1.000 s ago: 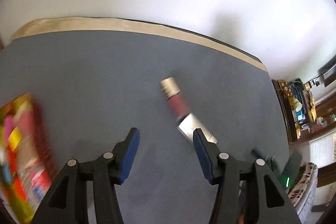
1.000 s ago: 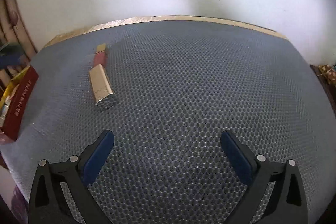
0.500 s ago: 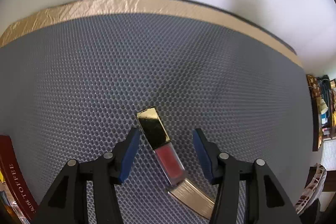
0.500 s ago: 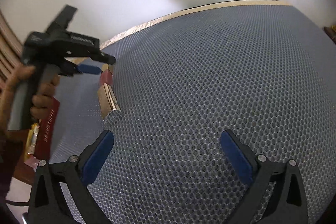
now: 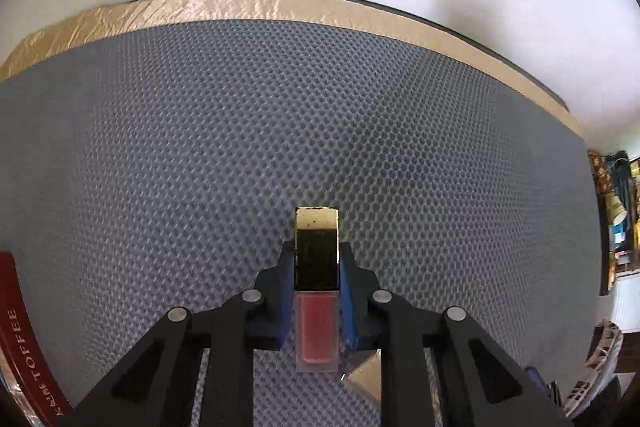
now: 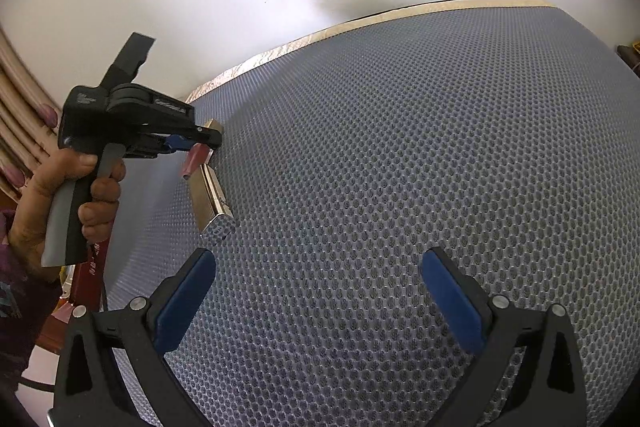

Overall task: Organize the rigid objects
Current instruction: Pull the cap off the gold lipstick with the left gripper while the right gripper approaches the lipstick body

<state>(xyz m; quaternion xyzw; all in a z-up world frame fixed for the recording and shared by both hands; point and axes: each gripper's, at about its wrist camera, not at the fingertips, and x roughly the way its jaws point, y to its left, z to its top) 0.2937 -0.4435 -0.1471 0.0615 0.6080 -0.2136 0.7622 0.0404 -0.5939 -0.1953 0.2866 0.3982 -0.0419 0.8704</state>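
Observation:
A lip gloss tube with a gold cap and red body lies along my left gripper's fingers. The left gripper points steeply down at the grey mat, its jaws closing tight with the blue pads pressed on the tube's sides. In the right wrist view the same gripper holds the tube at the mat's left side. A shiny metallic case lies just beside the tube; one corner shows under the left fingers. My right gripper hangs open over bare mat with nothing between its fingers.
The honeycomb mat ends at a gold tape strip below a white wall. A red toffee box sits at the mat's left edge. A person's hand grips the left tool's handle.
The left gripper dropped onto the tube and shut on it; the tube now lines up with the fingers. The right gripper's view swung left and tilted, its jaws still open.

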